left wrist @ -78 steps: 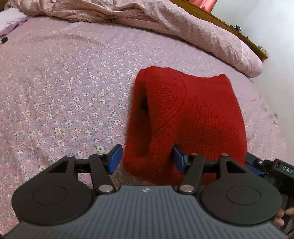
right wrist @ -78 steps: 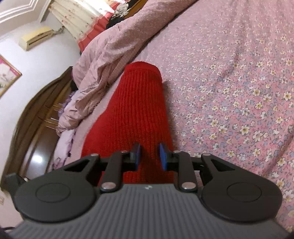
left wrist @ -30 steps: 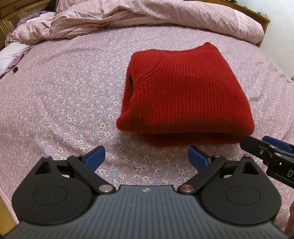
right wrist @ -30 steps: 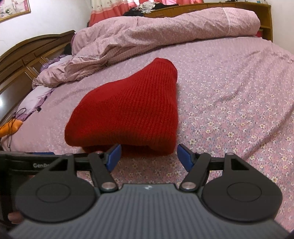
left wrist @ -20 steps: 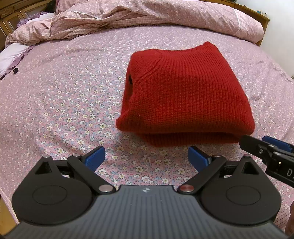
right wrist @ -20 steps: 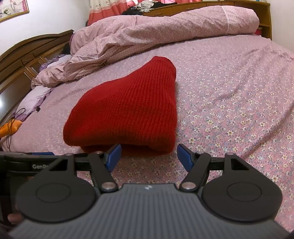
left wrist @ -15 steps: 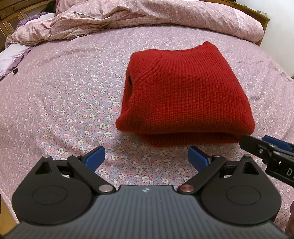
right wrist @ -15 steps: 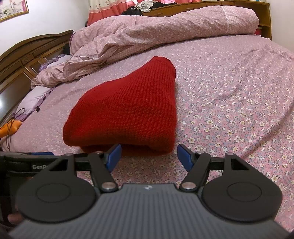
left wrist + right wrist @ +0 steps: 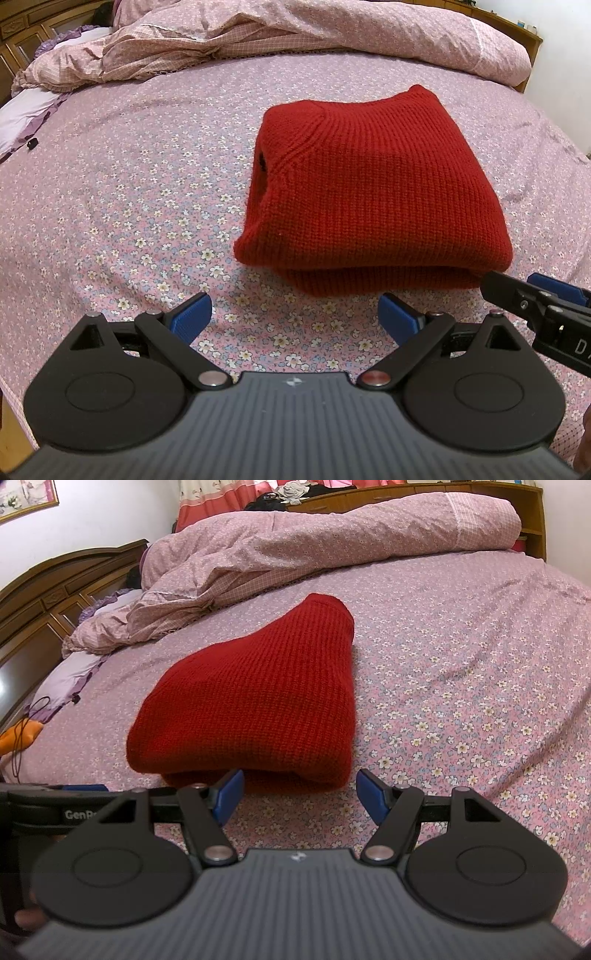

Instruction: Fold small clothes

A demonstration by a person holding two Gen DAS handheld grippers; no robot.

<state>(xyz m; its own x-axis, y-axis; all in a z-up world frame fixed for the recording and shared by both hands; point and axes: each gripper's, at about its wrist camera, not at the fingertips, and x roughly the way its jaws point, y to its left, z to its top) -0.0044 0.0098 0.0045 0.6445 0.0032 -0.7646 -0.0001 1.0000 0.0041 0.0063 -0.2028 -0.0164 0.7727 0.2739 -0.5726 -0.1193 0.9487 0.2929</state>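
A red knitted sweater (image 9: 373,192) lies folded into a thick rectangle on the pink floral bedsheet (image 9: 122,192). It also shows in the right wrist view (image 9: 258,701). My left gripper (image 9: 295,317) is open and empty, hovering just short of the sweater's near edge. My right gripper (image 9: 299,794) is open and empty, also just short of the near edge. The right gripper's tip shows at the right edge of the left wrist view (image 9: 546,302). The left gripper's body shows at the left edge of the right wrist view (image 9: 55,805).
A rumpled pink duvet (image 9: 295,33) lies along the far side of the bed, also in the right wrist view (image 9: 314,542). A wooden headboard (image 9: 55,587) stands at the left. An orange object with a cord (image 9: 18,734) lies at the left edge.
Both grippers let go of the sweater, opened and drew back from it. In the last second nothing has visibly moved.
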